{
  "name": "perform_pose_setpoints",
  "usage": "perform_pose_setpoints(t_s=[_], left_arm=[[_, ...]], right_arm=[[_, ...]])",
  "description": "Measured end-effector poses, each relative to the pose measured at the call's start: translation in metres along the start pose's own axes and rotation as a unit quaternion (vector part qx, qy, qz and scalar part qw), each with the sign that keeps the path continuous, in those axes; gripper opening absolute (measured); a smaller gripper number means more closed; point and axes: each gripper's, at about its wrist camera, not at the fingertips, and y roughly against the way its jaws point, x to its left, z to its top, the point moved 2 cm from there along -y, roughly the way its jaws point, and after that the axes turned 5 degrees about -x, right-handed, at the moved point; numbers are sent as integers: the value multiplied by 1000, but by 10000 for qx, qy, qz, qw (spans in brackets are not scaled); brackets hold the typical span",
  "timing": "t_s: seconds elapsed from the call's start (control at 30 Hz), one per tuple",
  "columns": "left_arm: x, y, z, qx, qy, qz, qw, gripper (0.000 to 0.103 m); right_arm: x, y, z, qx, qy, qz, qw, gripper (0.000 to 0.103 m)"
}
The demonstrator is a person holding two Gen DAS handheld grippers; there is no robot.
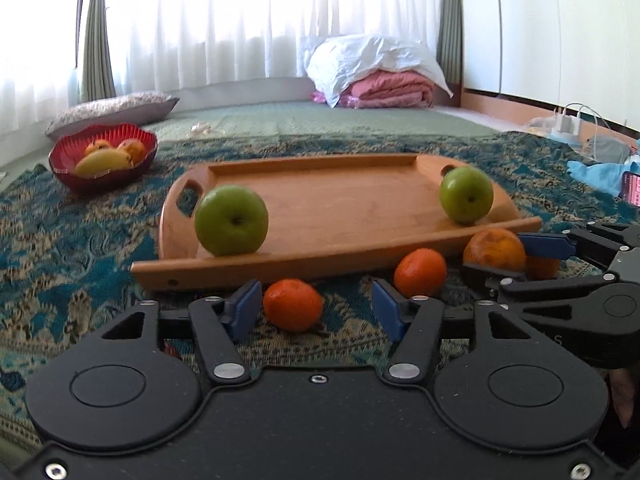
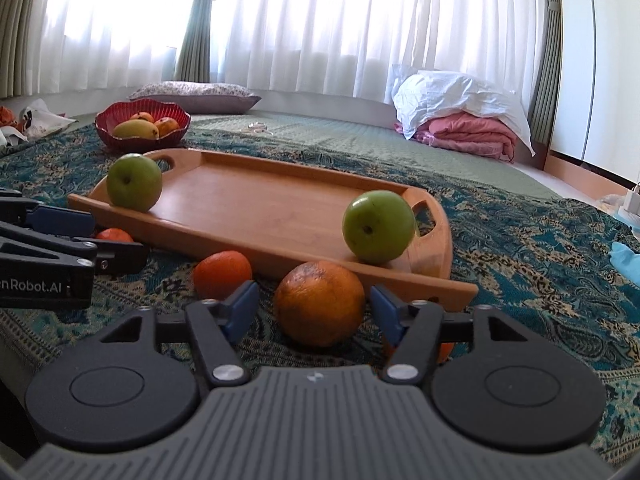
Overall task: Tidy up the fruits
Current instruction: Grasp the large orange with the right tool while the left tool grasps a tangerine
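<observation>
A wooden tray (image 1: pixel 328 204) (image 2: pixel 256 208) lies on the patterned cloth with two green apples on it, one at its left end (image 1: pixel 231 225) (image 2: pixel 134 182) and one at its right end (image 1: pixel 466 194) (image 2: pixel 378 226). Three oranges lie on the cloth in front of the tray. My left gripper (image 1: pixel 316 304) is open around a small orange (image 1: pixel 293 305), not touching it. A second small orange (image 1: pixel 420 273) (image 2: pixel 222 274) lies between the grippers. My right gripper (image 2: pixel 314 308) is open around the large orange (image 2: pixel 319 303) (image 1: pixel 494 249).
A red bowl (image 1: pixel 102 160) (image 2: pixel 142 122) with mangoes stands at the back left. A pillow (image 1: pixel 112 111), folded pink blankets (image 1: pixel 386 90) and chargers with cables (image 1: pixel 568 124) lie farther back. Another orange fruit (image 2: pixel 444 352) shows partly behind my right gripper's finger.
</observation>
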Motion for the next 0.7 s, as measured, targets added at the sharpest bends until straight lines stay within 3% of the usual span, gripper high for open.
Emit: perform_pose_setpoints(t_s=[0.3,0.7], left_arm=[[11,-13,-7,362,295,107,9989,49],[10,-29,-4,307,272,171,9990,45]], right_arm=[[1,-7,-4,159,49,-35,9999,65],[3,-15,-2,224,129,-52,9997,61]])
